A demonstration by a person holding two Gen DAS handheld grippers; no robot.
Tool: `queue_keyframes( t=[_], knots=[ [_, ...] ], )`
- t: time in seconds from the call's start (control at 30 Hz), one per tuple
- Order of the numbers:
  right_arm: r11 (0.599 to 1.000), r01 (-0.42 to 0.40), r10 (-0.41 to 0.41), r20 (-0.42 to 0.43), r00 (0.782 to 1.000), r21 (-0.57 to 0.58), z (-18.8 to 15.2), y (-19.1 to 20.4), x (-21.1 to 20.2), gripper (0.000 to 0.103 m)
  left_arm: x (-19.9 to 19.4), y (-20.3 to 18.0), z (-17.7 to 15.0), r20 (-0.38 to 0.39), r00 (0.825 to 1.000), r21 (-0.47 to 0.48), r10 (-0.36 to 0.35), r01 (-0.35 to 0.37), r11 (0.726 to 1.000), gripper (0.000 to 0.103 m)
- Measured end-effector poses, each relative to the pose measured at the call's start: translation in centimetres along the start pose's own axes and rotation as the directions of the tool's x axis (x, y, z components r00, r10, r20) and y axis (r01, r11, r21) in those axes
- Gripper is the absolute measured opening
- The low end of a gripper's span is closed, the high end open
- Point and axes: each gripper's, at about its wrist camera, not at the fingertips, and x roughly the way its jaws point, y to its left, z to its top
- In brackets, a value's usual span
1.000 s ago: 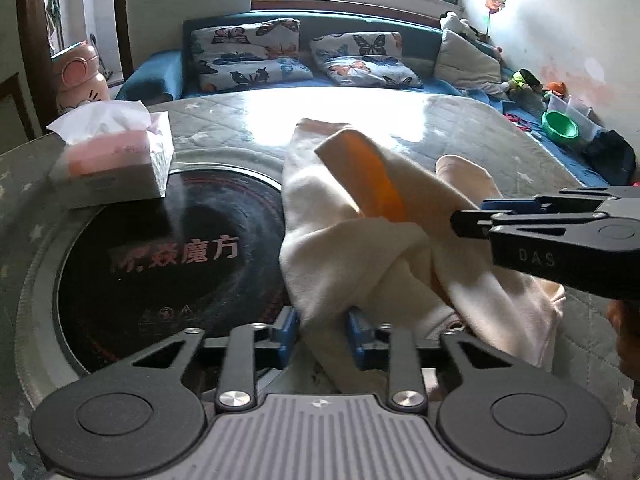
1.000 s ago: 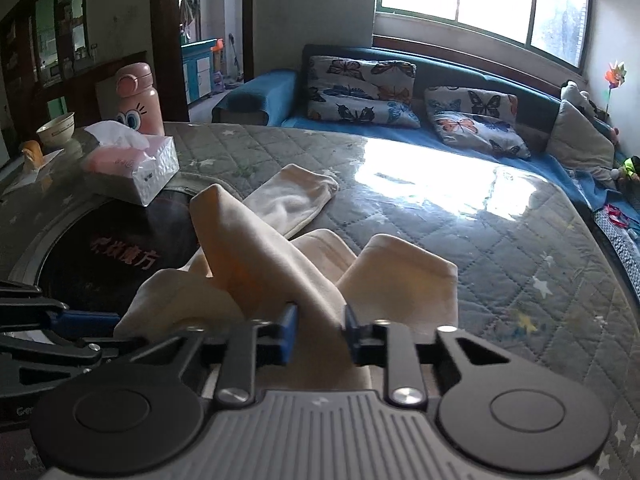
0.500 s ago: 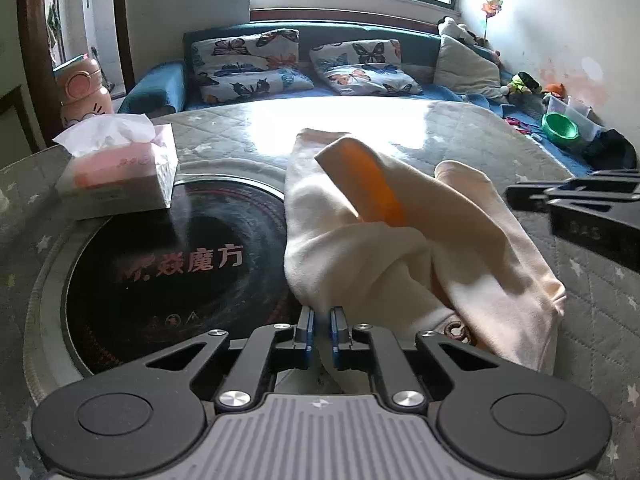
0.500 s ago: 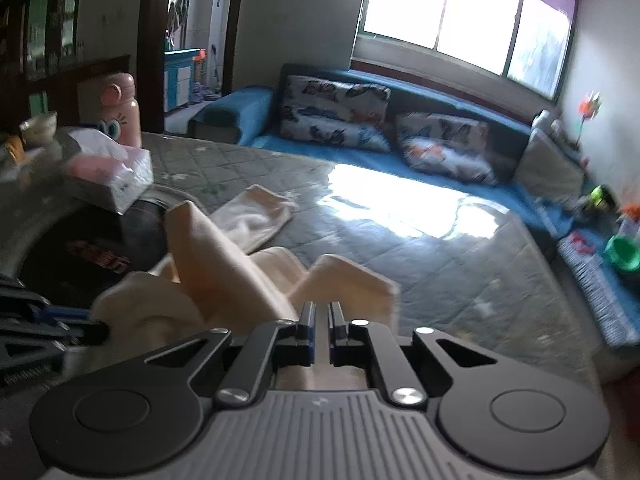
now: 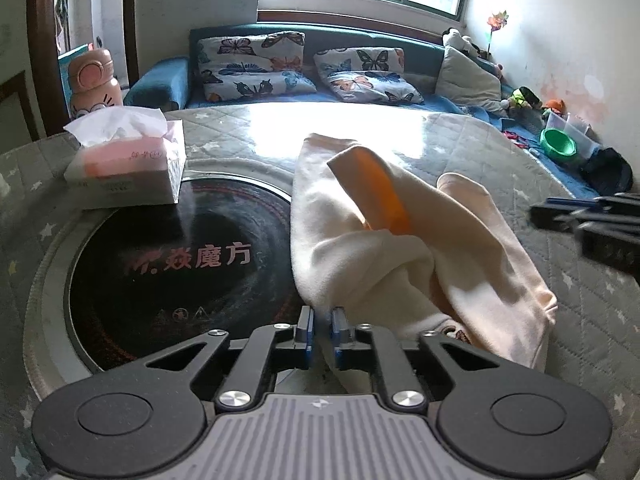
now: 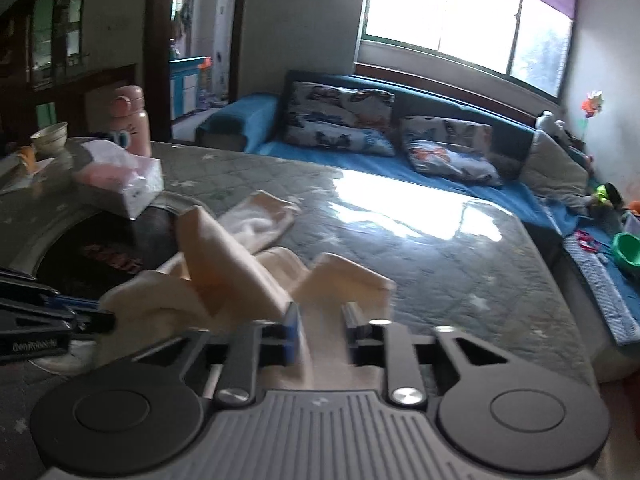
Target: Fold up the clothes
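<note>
Lying crumpled on the quilted worktop (image 5: 224, 136), the cream garment (image 5: 400, 248) spills partly over the black round plate (image 5: 160, 264) set into it, an orange lining showing in one raised fold. My left tongs (image 5: 321, 330) are pinched on its near edge at six o'clock. My right tongs (image 6: 320, 320) stand spread, with cloth bunched between the fingers but not clamped. A tissue box (image 5: 128, 164) sits at ten o'clock, a pink bottle (image 5: 94, 80) behind it. The blue sofa (image 5: 312, 76) lies at twelve.
</note>
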Motion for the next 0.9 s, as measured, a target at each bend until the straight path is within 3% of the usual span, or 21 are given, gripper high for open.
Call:
queue_keyframes(
  t=[0.03, 0.27, 0.3, 0.37, 0.4, 0.47, 0.5, 0.7, 0.9],
  knots=[
    [1.0, -0.011, 0.011, -0.007, 1.0, -0.004, 0.1, 0.4, 0.5, 0.037, -0.1, 0.0, 0.1, 0.001, 1.0, -0.006, 0.006, -0.006, 1.0, 0.046],
    [0.999, -0.048, 0.047, -0.051, 0.998, -0.02, 0.4, 2.1, 4.2, 0.043, 0.5, 0.0, 0.6, 0.003, 1.0, 0.006, -0.016, 0.016, 1.0, 0.053],
    [0.999, -0.046, 0.045, -0.059, 0.997, -0.016, 0.2, 2.1, 4.8, 0.04, 0.7, -0.1, 0.6, 0.0, 1.0, 0.012, -0.025, 0.025, 1.0, 0.05],
    [0.999, -0.042, 0.041, -0.068, 0.997, -0.021, 0.0, 2.1, 5.1, 0.017, 1.2, -0.3, 0.5, -0.006, 0.999, 0.026, -0.044, 0.044, 0.999, 0.04],
    [0.999, -0.04, 0.038, -0.073, 0.997, -0.023, 0.0, 2.1, 5.2, 0.011, 1.3, -0.4, 0.4, -0.009, 0.998, 0.031, -0.055, 0.055, 0.998, 0.024],
    [0.999, -0.021, 0.019, -0.063, 0.998, -0.034, -0.1, 2.0, 4.7, 0.005, 1.6, -0.5, 0.3, -0.009, 0.997, 0.038, -0.07, 0.071, 0.997, 0.014],
    [0.999, -0.005, 0.003, -0.049, 0.999, -0.043, -0.1, 1.9, 4.1, 0.005, 1.6, -0.5, 0.3, -0.006, 0.997, 0.039, -0.073, 0.073, 0.997, 0.01],
    [0.992, 0.092, -0.089, 0.037, 0.995, -0.087, 0.0, 1.1, 0.6, 0.004, 0.8, -0.1, 0.2, 0.021, 0.998, 0.018, -0.058, 0.058, 0.998, 0.008],
    [0.983, 0.18, -0.176, 0.104, 0.979, -0.035, -1.2, -2.1, -4.4, 0.005, -1.2, 0.9, -0.2, 0.059, 0.997, 0.001, -0.045, 0.045, 0.999, 0.008]
  ],
)
